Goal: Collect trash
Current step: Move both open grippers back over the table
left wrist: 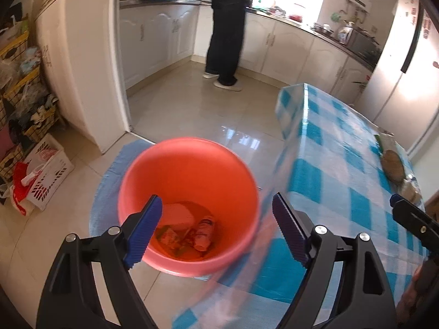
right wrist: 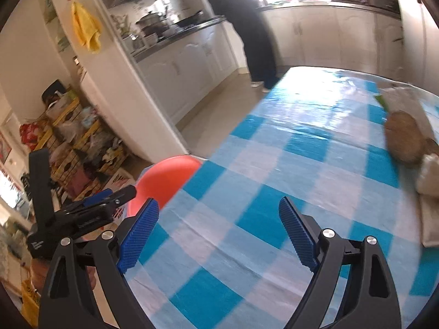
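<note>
Left wrist: one bucket (left wrist: 189, 200), one bottle (left wrist: 203, 233) inside.

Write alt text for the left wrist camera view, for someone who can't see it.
The left gripper hangs open and empty above a red bucket on the floor, with a few pieces of trash at its bottom. A table with a blue checked cloth stands to the right, and a person in dark clothes stands at the kitchen counter behind.

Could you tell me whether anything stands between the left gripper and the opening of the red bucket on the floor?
Nothing visible does. The left gripper is open and empty over the mouth of the red bucket, which has no lid; a few pieces of trash lie at its bottom. The table's edge is beside the bucket.
</note>
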`<action>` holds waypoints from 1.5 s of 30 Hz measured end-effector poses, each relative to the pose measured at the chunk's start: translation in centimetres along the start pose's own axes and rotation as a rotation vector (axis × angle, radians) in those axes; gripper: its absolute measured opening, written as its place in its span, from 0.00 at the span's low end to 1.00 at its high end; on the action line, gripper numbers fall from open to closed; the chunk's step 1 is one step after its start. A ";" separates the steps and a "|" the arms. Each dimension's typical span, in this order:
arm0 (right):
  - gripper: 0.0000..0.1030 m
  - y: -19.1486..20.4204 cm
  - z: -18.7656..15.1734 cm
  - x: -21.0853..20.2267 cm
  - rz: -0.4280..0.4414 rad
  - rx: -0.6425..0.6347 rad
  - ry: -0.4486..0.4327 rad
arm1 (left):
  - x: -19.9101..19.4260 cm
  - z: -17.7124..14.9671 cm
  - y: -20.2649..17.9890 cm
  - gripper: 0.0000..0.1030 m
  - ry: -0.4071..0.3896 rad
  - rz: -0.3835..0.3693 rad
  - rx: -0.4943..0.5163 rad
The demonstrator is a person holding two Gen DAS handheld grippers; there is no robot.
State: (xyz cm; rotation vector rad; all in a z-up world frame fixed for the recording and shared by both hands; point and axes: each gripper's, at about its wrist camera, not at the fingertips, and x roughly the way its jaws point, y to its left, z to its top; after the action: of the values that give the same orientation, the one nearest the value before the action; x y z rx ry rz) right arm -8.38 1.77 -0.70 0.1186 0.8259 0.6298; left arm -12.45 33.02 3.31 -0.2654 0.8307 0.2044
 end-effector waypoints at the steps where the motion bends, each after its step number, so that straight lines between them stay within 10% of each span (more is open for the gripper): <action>1: 0.86 -0.3 -0.2 -0.3 -0.007 0.005 -0.005 | -0.1 -0.1 -0.6 0.81 0.005 -0.009 0.012; 45: 0.86 -20.9 -6.2 -13.1 -0.228 0.355 -0.167 | -1.5 -3.5 -21.2 0.81 0.080 -0.254 0.365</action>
State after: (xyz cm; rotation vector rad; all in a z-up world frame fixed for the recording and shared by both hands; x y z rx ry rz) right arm -9.56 -23.54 -3.45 0.3885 0.7694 0.2502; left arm -9.86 11.71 5.42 -0.0340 0.8881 -0.1967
